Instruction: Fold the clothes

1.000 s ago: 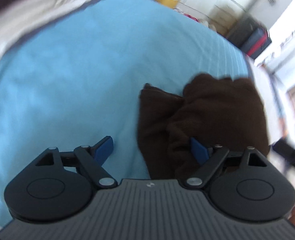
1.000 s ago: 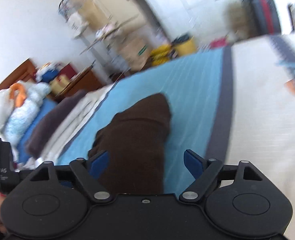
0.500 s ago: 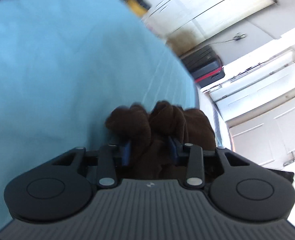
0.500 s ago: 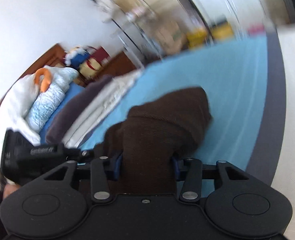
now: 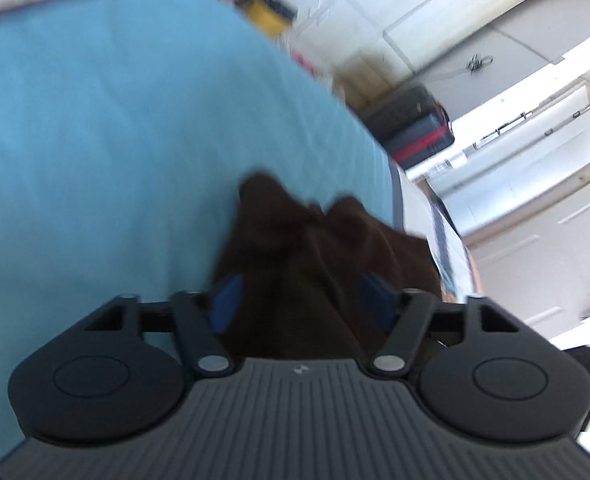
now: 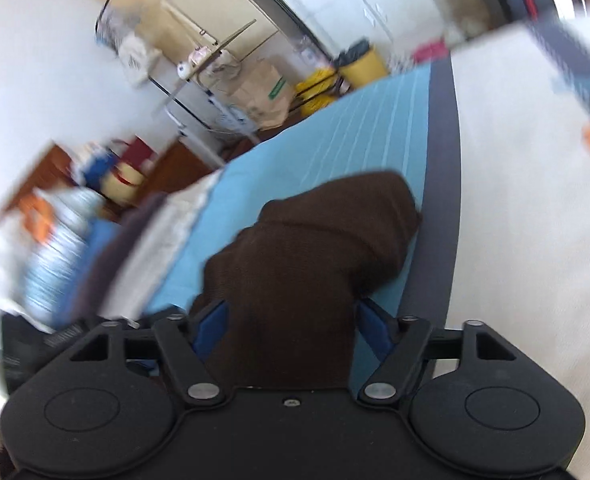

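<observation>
A dark brown knitted garment (image 5: 319,248) lies bunched on the light blue bed sheet (image 5: 115,140). My left gripper (image 5: 301,298) straddles its near end. The jaws are opening, and the cloth lies between the blue pads (image 5: 225,300) with the pads off it. In the right wrist view the same brown garment (image 6: 315,240) runs from the jaws out over the blue sheet (image 6: 335,140). My right gripper (image 6: 291,328) is also opening around it, with a small gap showing at each pad (image 6: 211,328).
A white cover (image 6: 535,220) with a grey band borders the sheet on the right. Folded linens (image 6: 135,248) lie at the left. Beyond the bed stand a black suitcase (image 5: 415,128), a yellow bin (image 6: 363,66) and a paper bag (image 6: 263,92).
Half a second ago both grippers were pinched on the brown garment; both have since spread wide, and the cloth lies looser and flatter. The right view has rolled and dipped.
</observation>
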Motion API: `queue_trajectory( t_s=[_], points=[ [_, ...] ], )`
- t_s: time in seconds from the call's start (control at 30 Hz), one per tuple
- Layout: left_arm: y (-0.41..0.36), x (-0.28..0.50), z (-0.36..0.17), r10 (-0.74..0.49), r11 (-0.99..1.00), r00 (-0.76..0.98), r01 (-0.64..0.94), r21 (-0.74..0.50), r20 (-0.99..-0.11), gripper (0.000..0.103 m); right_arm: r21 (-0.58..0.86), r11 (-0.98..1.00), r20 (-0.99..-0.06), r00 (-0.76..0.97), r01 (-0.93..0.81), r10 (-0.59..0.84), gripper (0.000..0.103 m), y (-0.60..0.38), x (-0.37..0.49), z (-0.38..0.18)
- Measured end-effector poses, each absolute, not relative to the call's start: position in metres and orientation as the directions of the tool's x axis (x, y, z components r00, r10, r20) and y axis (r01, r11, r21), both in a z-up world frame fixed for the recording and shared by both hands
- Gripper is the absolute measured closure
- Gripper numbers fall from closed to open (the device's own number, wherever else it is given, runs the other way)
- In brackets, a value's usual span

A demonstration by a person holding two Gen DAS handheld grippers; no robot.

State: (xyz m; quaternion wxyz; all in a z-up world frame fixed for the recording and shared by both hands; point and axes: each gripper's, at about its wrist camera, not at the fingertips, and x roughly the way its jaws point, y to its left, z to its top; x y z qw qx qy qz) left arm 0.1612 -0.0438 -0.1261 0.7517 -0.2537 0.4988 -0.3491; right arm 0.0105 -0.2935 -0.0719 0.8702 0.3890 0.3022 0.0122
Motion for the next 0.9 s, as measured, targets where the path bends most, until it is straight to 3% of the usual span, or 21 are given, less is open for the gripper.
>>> queue_trajectory(
  t_s=[0.07, 0.17, 0.2, 0.23, 0.27, 0.3, 0.43, 0.7, 0.8, 0.9],
  points=[
    [-0.047, 0.163, -0.133, -0.77, 0.638, 0.219, 0.255, -0.726, -0.6, 0.023, 0.735, 0.644, -0.516, 0.791, 0.212, 0.329, 0.015, -0.294, 0.012, -0.087],
    [-0.055, 0.162, -0.139, -0.754, 0.655, 0.191, 0.295, -0.696, -0.629, 0.025, 0.743, 0.641, -0.509, 0.785, 0.193, 0.354, 0.015, -0.28, 0.021, -0.101],
    [-0.06, 0.159, -0.14, -0.75, 0.656, 0.189, 0.331, -0.678, -0.634, 0.036, 0.738, 0.65, -0.5, 0.793, 0.179, 0.349, 0.014, -0.274, 0.024, -0.103],
    [-0.067, 0.156, -0.14, -0.738, 0.664, 0.197, 0.376, -0.646, -0.645, 0.054, 0.728, 0.666, -0.498, 0.794, 0.164, 0.348, 0.016, -0.267, 0.03, -0.103],
    [-0.073, 0.153, -0.139, -0.73, 0.668, 0.206, 0.414, -0.618, -0.651, 0.06, 0.698, 0.699, -0.508, 0.796, 0.156, 0.33, 0.032, -0.258, 0.038, -0.102],
    [-0.076, 0.151, -0.137, -0.731, 0.666, 0.218, 0.433, -0.607, -0.647, 0.068, 0.647, 0.746, -0.532, 0.794, 0.157, 0.295, 0.04, -0.25, 0.045, -0.102],
    [-0.066, 0.151, -0.124, -0.761, 0.639, 0.253, 0.454, -0.622, -0.597, 0.078, 0.53, 0.841, -0.524, 0.823, 0.111, 0.222, 0.052, -0.23, 0.053, -0.08],
    [-0.015, 0.149, -0.045, -0.771, 0.636, 0.435, 0.494, -0.593, -0.465, 0.079, 0.467, 0.884, -0.435, 0.861, -0.036, 0.264, 0.053, -0.218, 0.065, 0.002],
    [0.019, 0.159, 0.002, -0.718, 0.69, 0.541, 0.467, -0.553, -0.439, 0.079, 0.399, 0.903, -0.4, 0.856, -0.16, 0.328, 0.053, -0.192, 0.104, 0.044],
    [0.059, 0.192, 0.037, -0.68, 0.703, 0.62, 0.401, -0.587, -0.391, 0.079, 0.264, 0.926, -0.38, 0.853, -0.27, 0.357, 0.053, -0.157, 0.151, 0.089]
  ],
)
